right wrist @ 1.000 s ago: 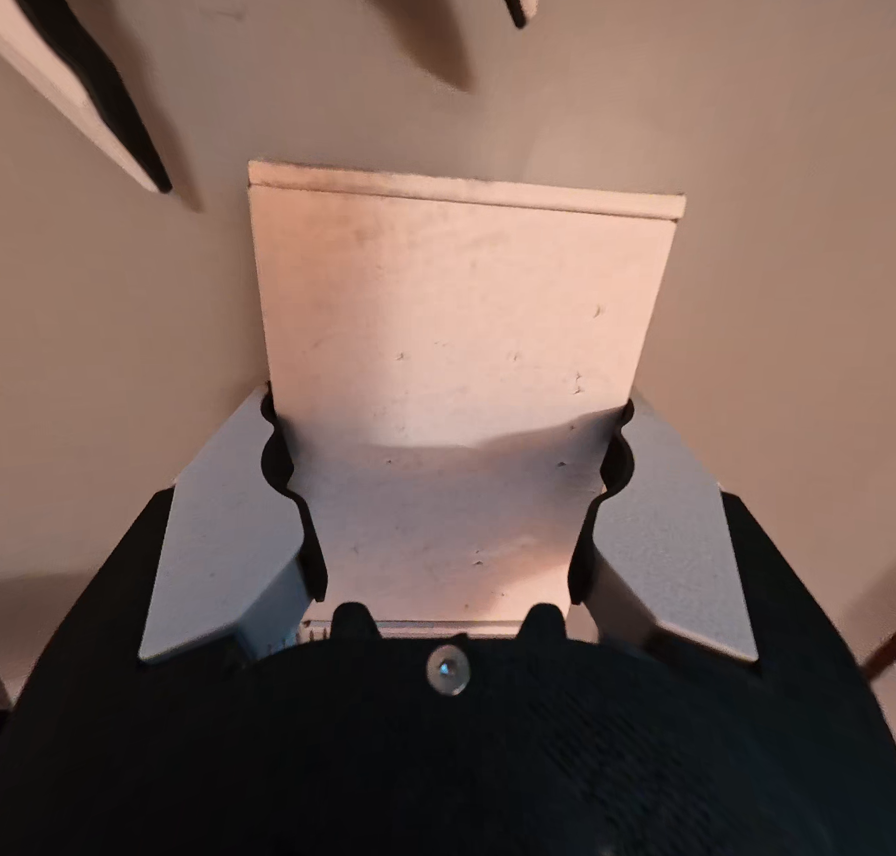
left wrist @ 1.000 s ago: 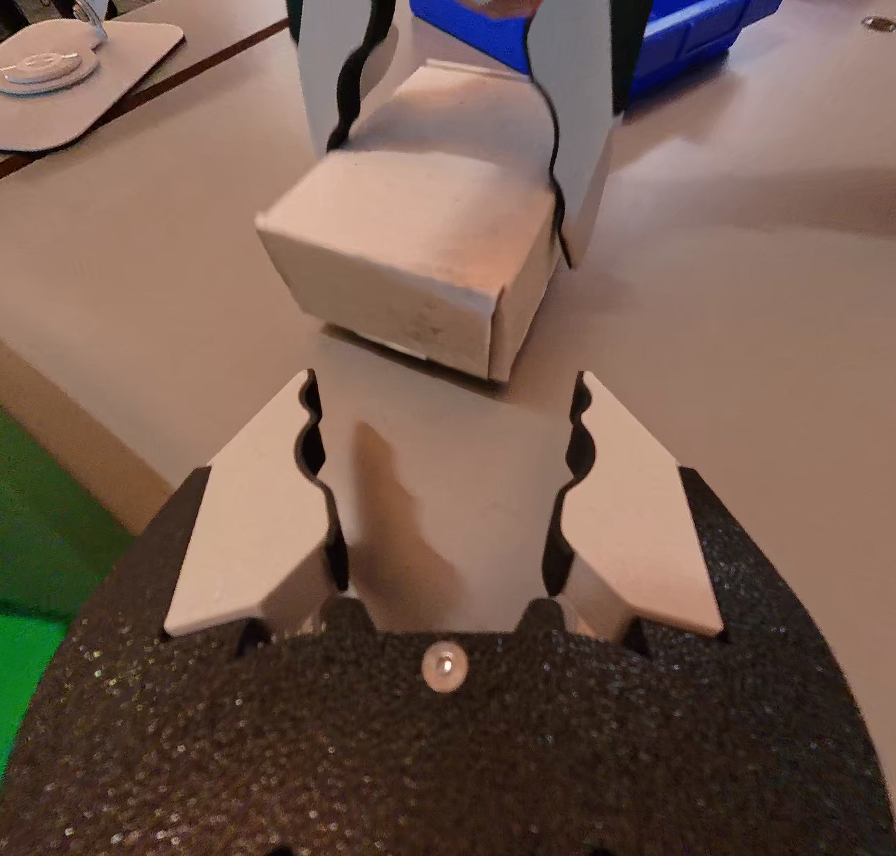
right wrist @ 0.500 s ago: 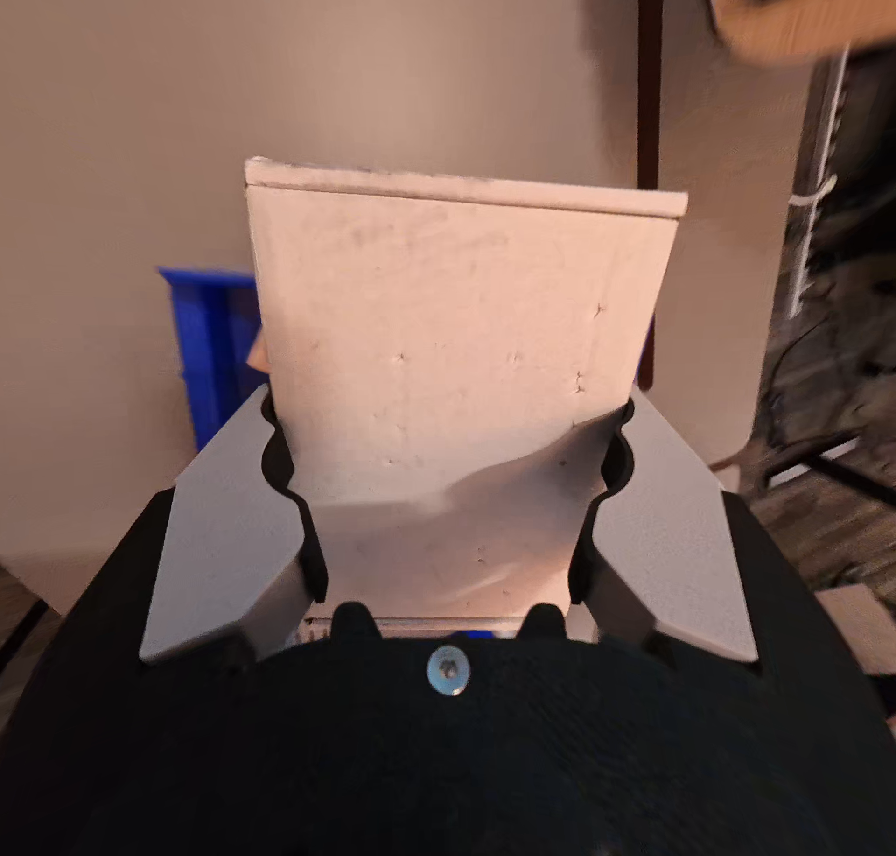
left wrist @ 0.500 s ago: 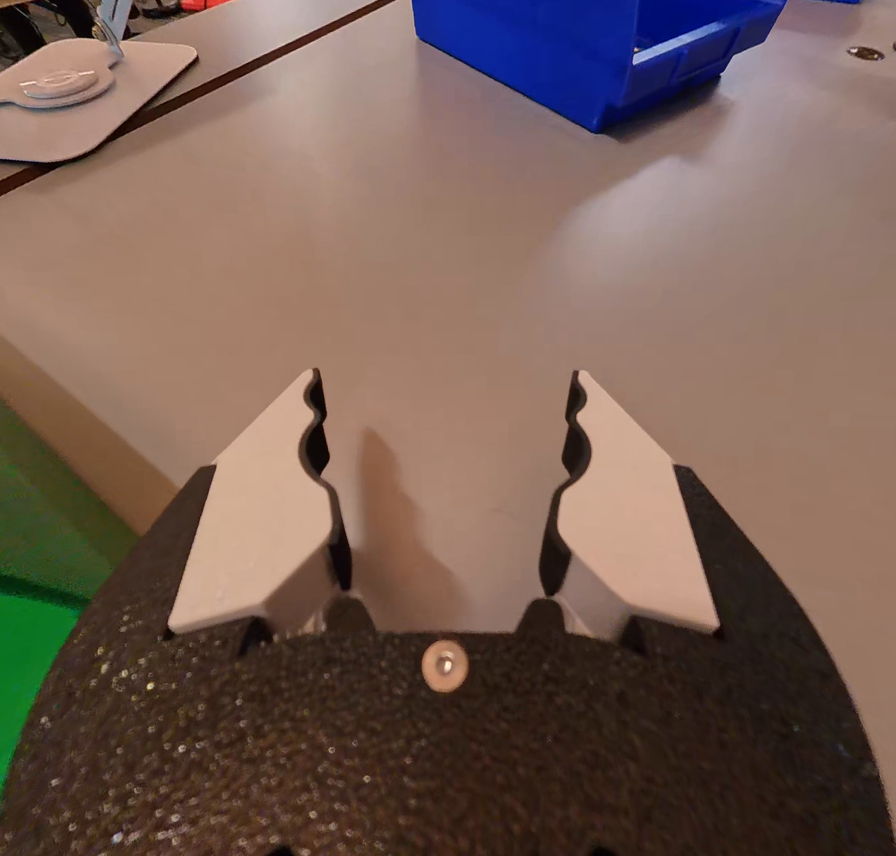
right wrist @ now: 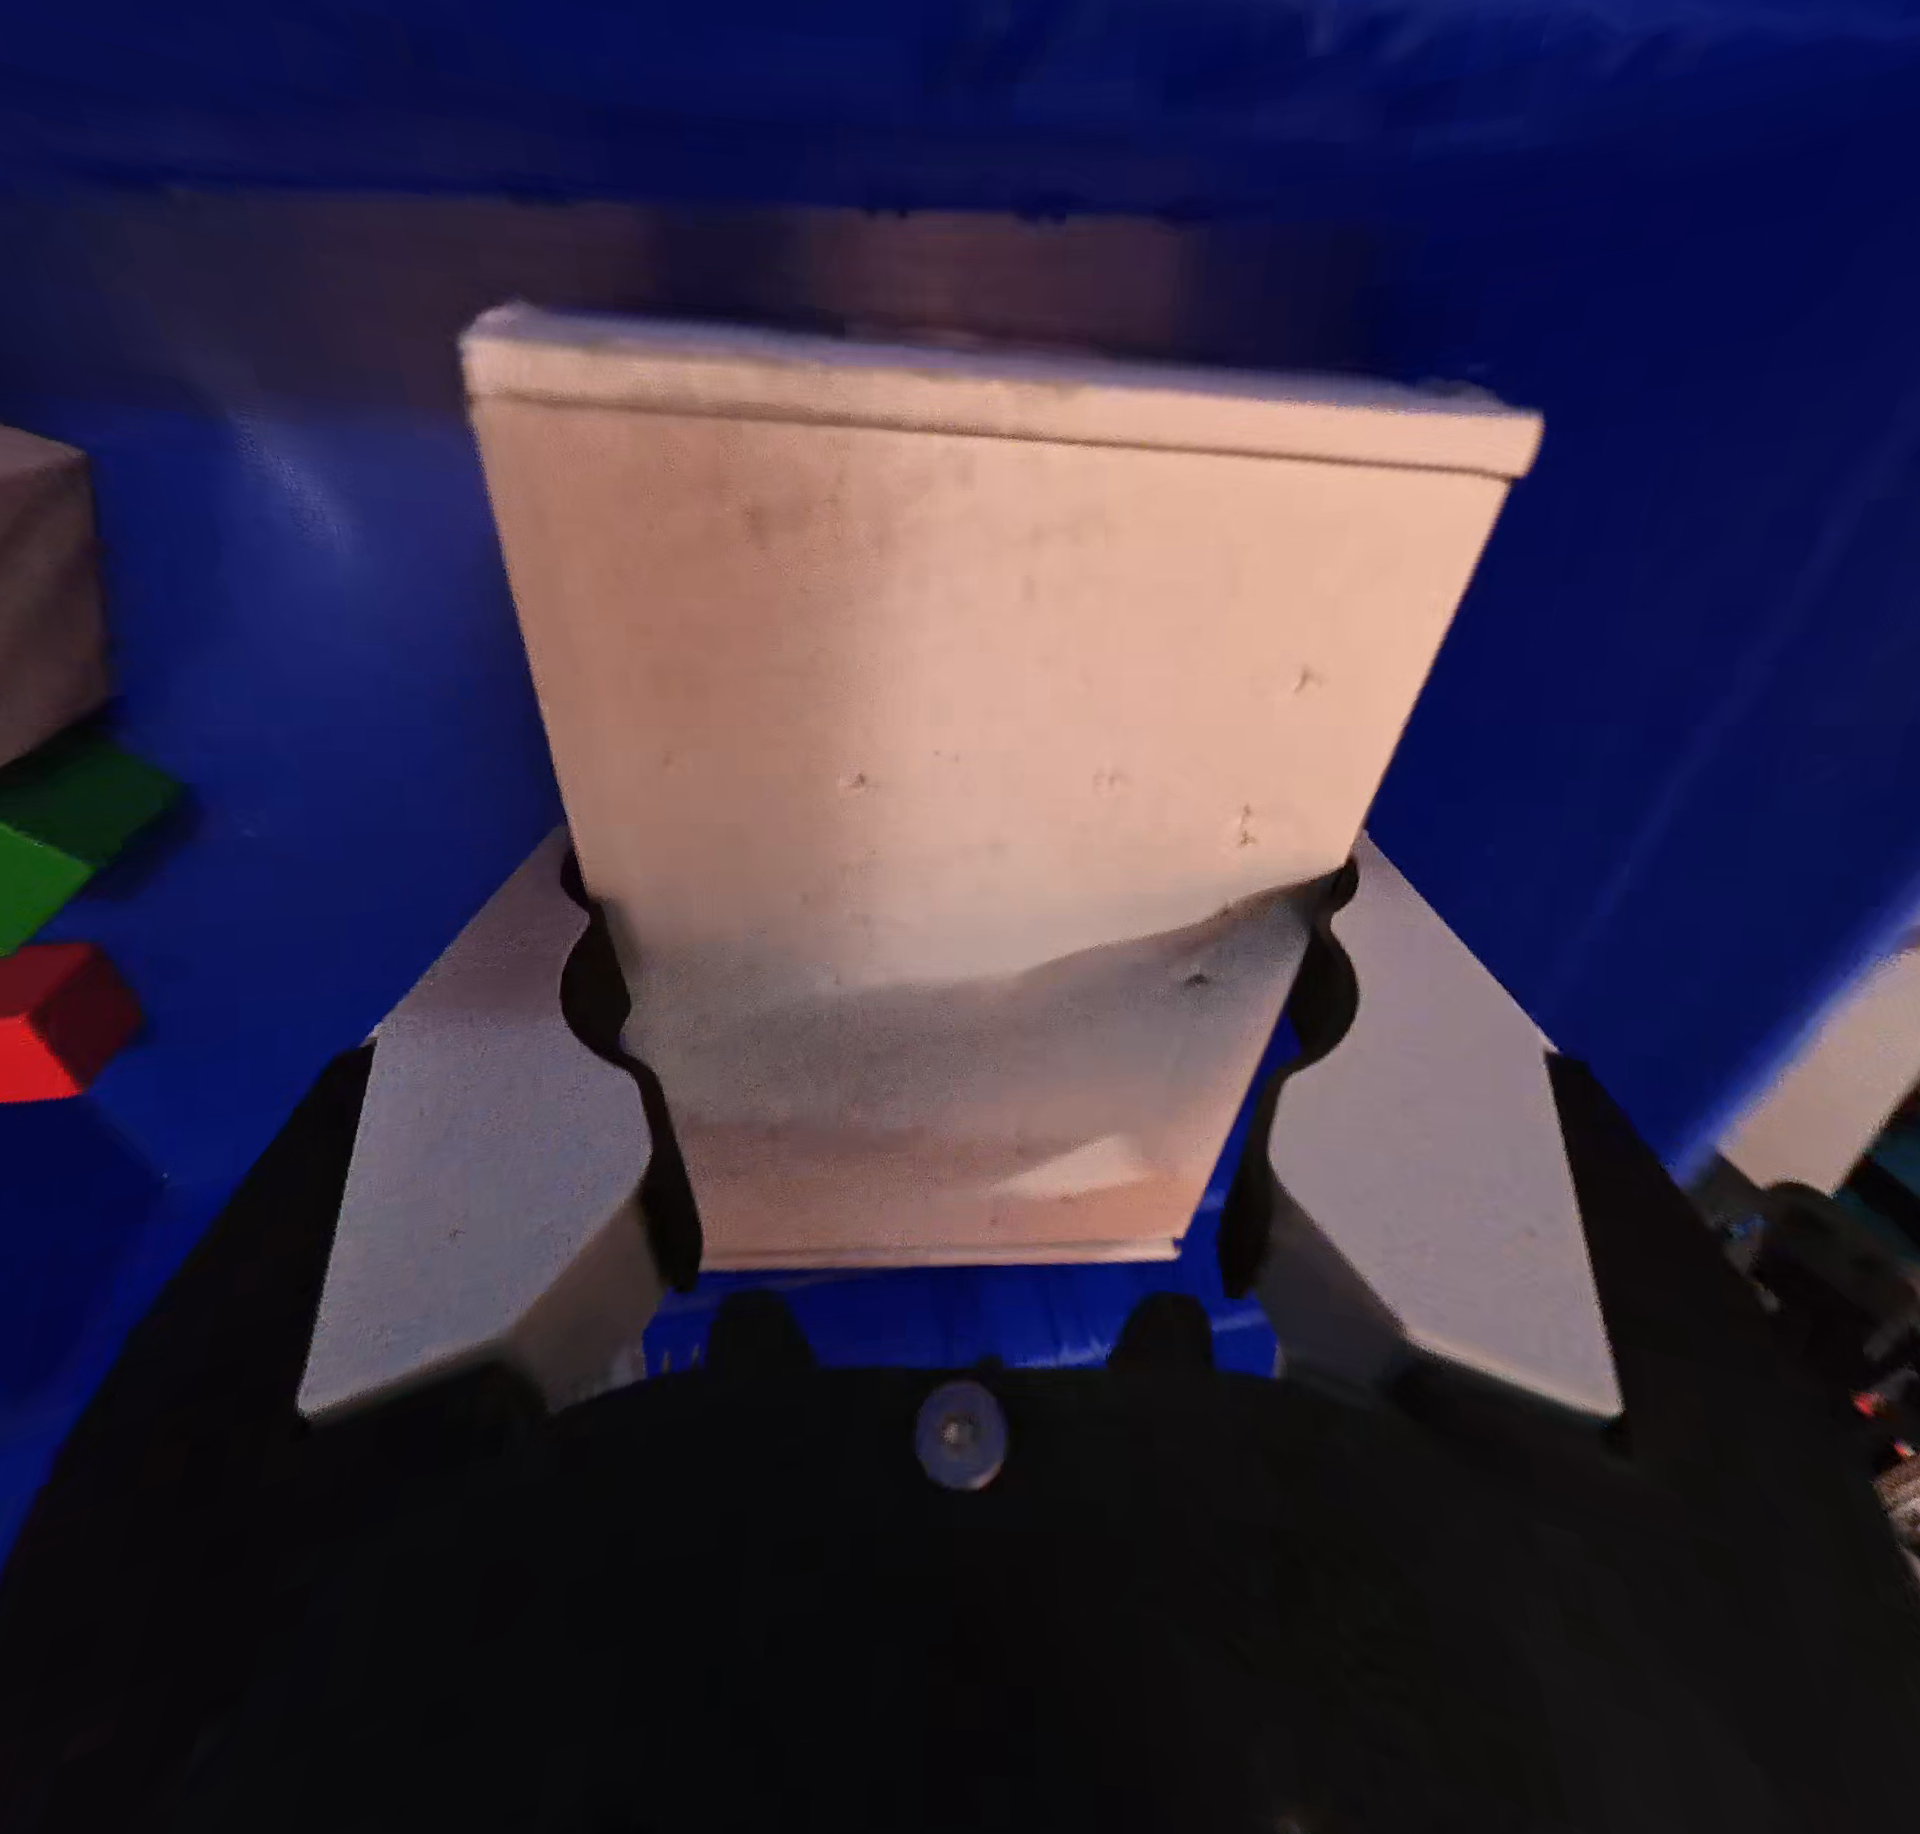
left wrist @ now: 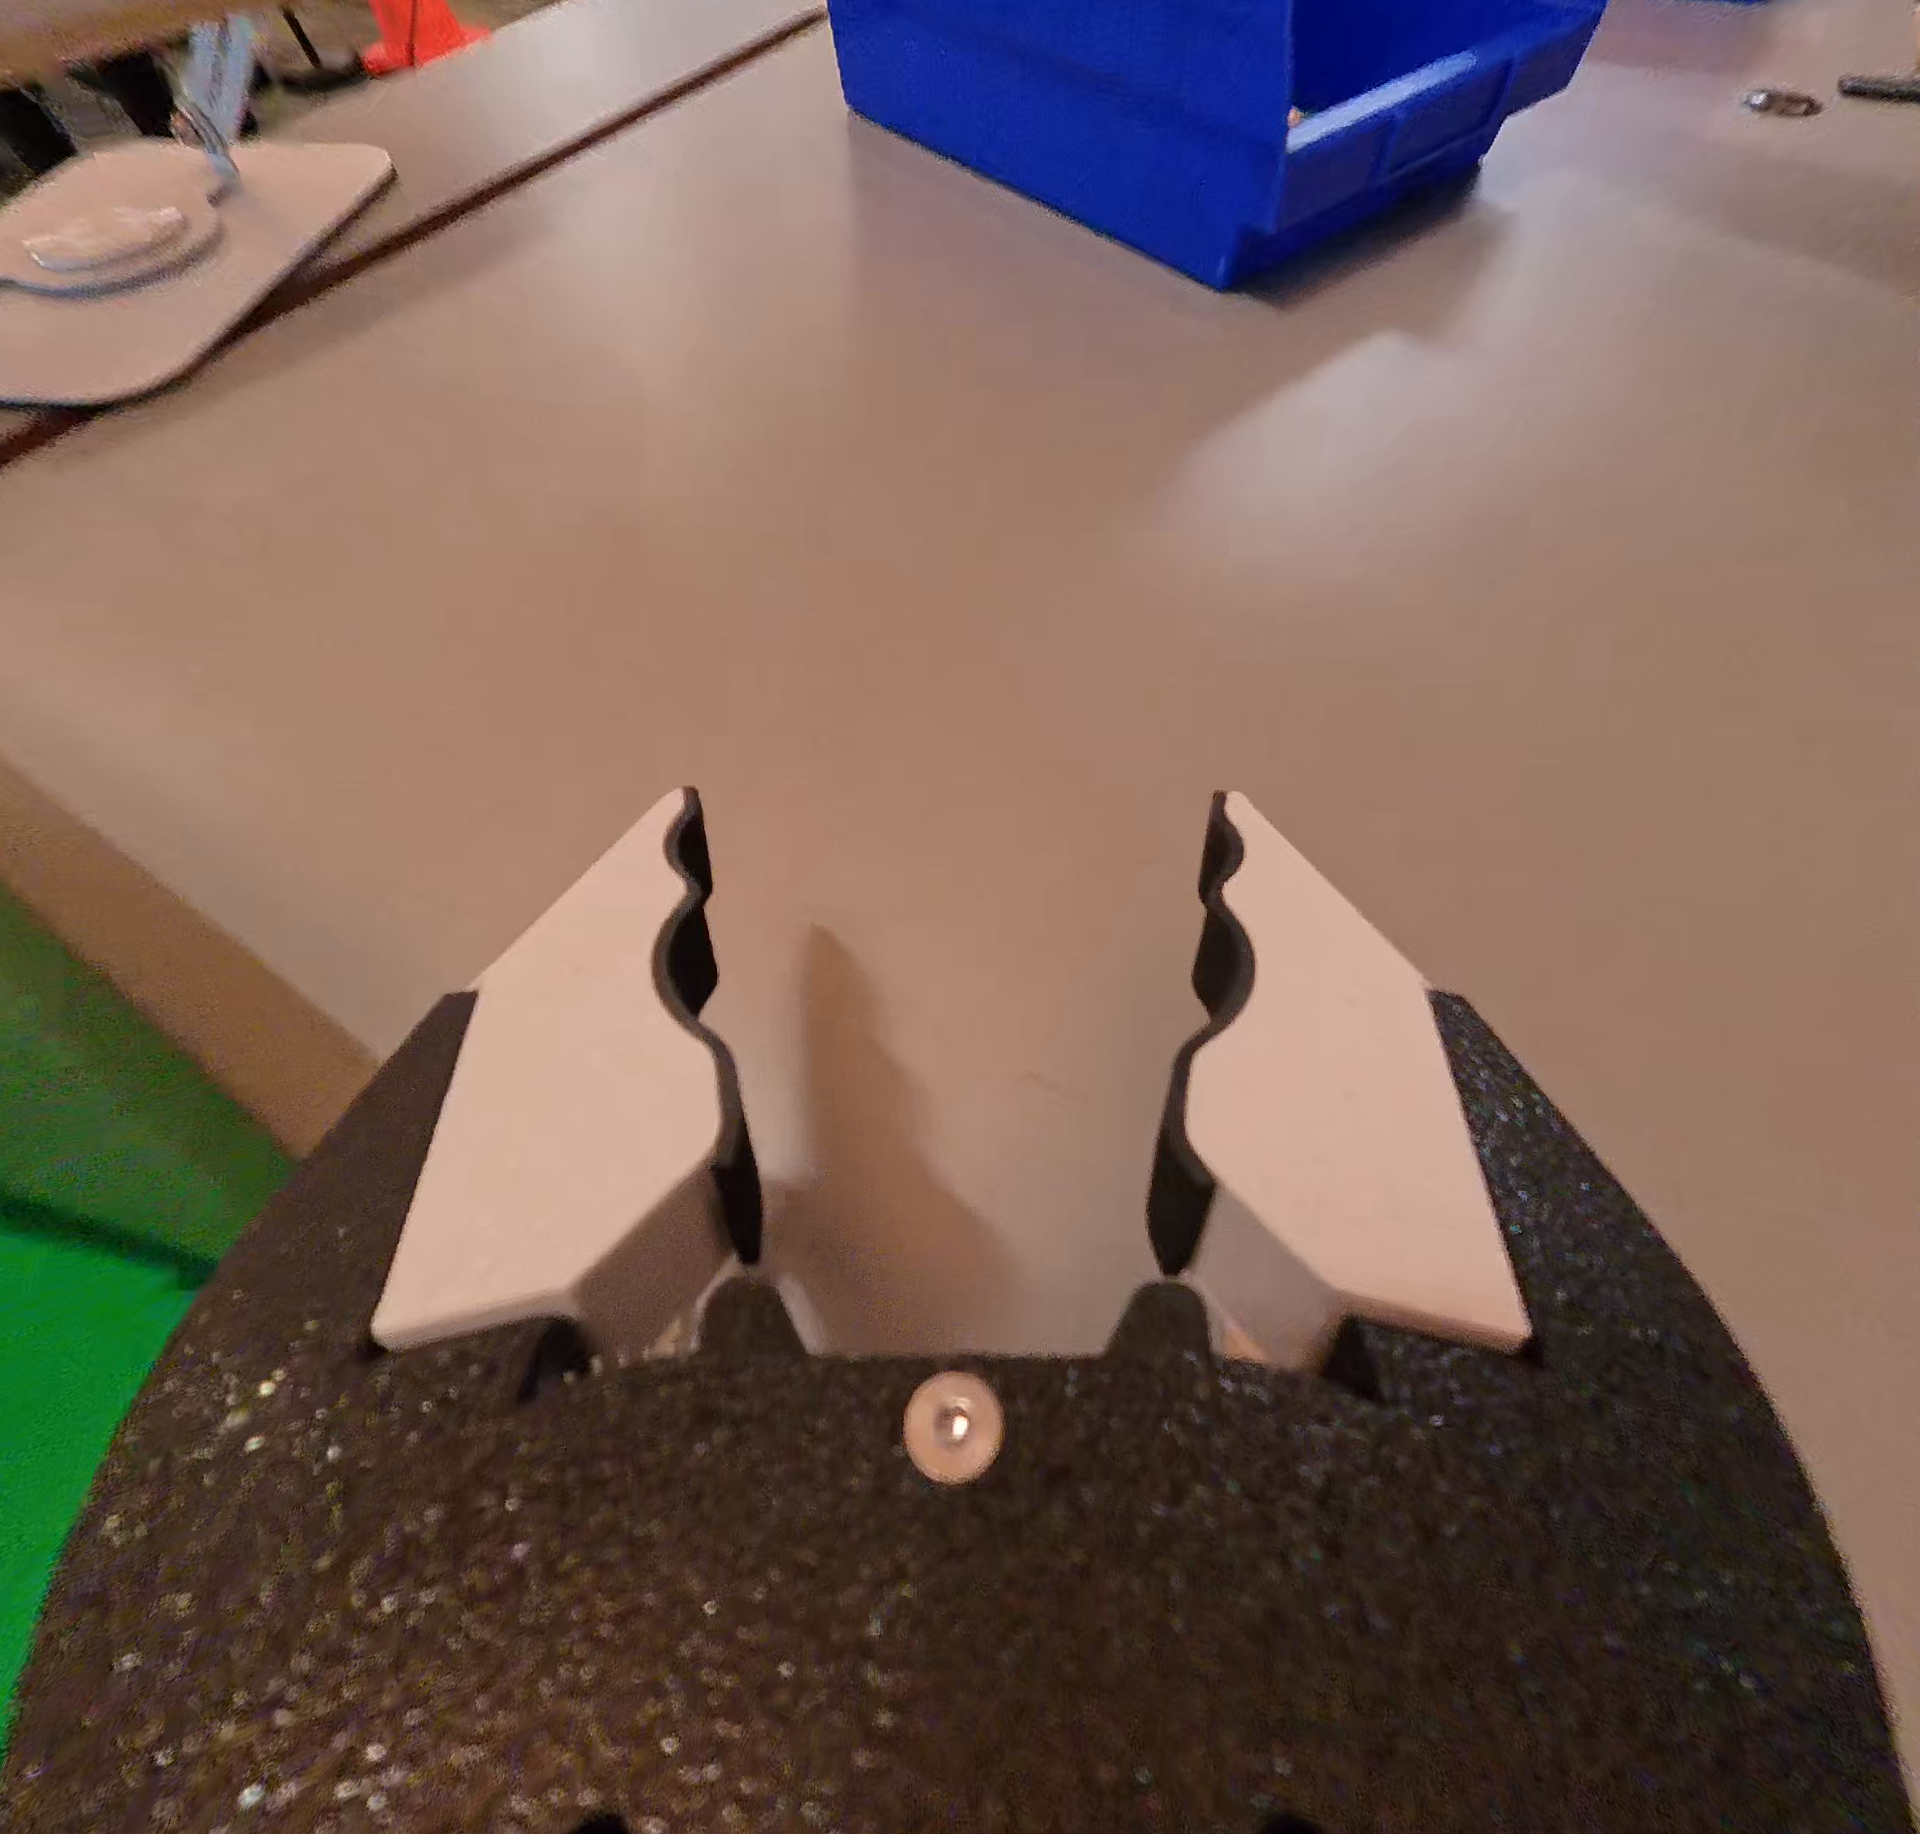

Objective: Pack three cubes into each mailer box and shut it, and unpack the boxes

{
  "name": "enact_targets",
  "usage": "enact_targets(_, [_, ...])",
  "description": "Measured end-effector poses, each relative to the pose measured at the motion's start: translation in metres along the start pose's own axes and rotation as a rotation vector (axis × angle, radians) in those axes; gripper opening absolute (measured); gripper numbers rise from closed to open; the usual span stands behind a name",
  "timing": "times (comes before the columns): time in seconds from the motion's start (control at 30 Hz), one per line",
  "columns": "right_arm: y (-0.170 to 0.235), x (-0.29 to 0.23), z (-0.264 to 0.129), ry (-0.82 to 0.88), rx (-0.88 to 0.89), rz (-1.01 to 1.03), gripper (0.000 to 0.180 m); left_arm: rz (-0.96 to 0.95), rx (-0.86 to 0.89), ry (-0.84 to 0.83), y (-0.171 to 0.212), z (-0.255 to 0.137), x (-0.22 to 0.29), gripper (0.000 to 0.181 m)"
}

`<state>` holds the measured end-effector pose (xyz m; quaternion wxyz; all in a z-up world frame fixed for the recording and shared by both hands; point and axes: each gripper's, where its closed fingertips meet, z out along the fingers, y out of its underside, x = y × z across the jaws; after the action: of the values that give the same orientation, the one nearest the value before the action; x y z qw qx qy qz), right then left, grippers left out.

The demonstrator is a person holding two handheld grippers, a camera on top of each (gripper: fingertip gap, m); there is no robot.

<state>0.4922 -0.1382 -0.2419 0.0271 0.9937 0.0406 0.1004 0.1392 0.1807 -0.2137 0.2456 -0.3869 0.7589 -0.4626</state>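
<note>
My right gripper (right wrist: 956, 870) is shut on a closed white mailer box (right wrist: 987, 704) and holds it inside a blue bin (right wrist: 1039, 70). A green cube (right wrist: 73, 828) and a red cube (right wrist: 57, 1021) lie on the bin floor at the left, below a grey box corner (right wrist: 42, 600). My left gripper (left wrist: 956, 808) is open and empty, low over the bare grey table (left wrist: 935, 496). The blue bin (left wrist: 1164, 70) stands ahead of it at the far side.
A grey pad with a round disc (left wrist: 145, 257) lies at the far left beyond a dark seam. The table's near-left edge (left wrist: 177, 953) drops to a green floor (left wrist: 94, 1265). Small metal items (left wrist: 1782, 101) lie at the far right.
My right gripper lifted the mailer box off the table in front of the left gripper and carried it into the blue bin. The left gripper stayed open and nearly still.
</note>
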Motion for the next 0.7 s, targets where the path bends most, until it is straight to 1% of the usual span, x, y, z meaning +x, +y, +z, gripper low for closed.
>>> enact_targets(0.1, [0.000, 0.000, 0.003, -0.003, 0.002, 0.023, 0.135, -0.004, 0.039, -0.029, -0.019, -0.030, -0.007, 0.088])
enact_targets(0.17, [0.011, 0.006, 0.000, 0.056, -0.061, 0.034, 0.131, 0.000, 0.026, -0.096, -0.036, -0.058, -0.029, 0.087])
enact_targets(0.2, [0.020, 0.008, -0.004, 0.083, -0.106, 0.014, 0.130, 0.022, -0.009, -0.132, -0.041, -0.072, -0.044, 0.088])
enact_targets(0.27, [0.034, 0.012, -0.018, 0.151, -0.149, -0.013, 0.126, 0.121, -0.151, -0.237, -0.043, -0.095, -0.089, 0.091])
enact_targets(0.3, [0.037, 0.014, -0.027, 0.188, -0.132, 0.004, 0.128, 0.186, -0.227, -0.293, -0.044, -0.104, -0.116, 0.097])
enact_targets(0.33, [0.038, 0.015, -0.038, 0.216, -0.098, 0.037, 0.128, 0.247, -0.292, -0.314, -0.045, -0.108, -0.140, 0.099])
enact_targets(0.37, [0.038, 0.015, -0.051, 0.247, -0.051, 0.074, 0.127, 0.293, -0.350, -0.303, -0.046, -0.107, -0.162, 0.100])
enact_targets(0.43, [0.034, 0.013, -0.077, 0.320, 0.054, 0.132, 0.124, 0.344, -0.493, -0.220, -0.039, -0.097, -0.197, 0.107])
enact_targets(0.53, [0.018, -0.007, -0.109, 0.432, 0.197, 0.135, 0.124, 0.433, -0.728, -0.128, -0.017, -0.079, -0.251, 0.116])
enact_targets(0.6, [0.001, -0.036, -0.117, 0.445, 0.292, 0.105, 0.124, 0.442, -0.863, -0.094, -0.002, -0.069, -0.280, 0.118])
enact_targets(0.63, [-0.005, -0.053, -0.119, 0.438, 0.329, 0.090, 0.122, 0.440, -0.909, -0.073, 0.003, -0.064, -0.289, 0.118])
enact_targets(0.7, [0.001, -0.080, -0.118, 0.462, 0.332, 0.132, 0.114, 0.430, -0.941, -0.020, 0.008, -0.051, -0.301, 0.119])
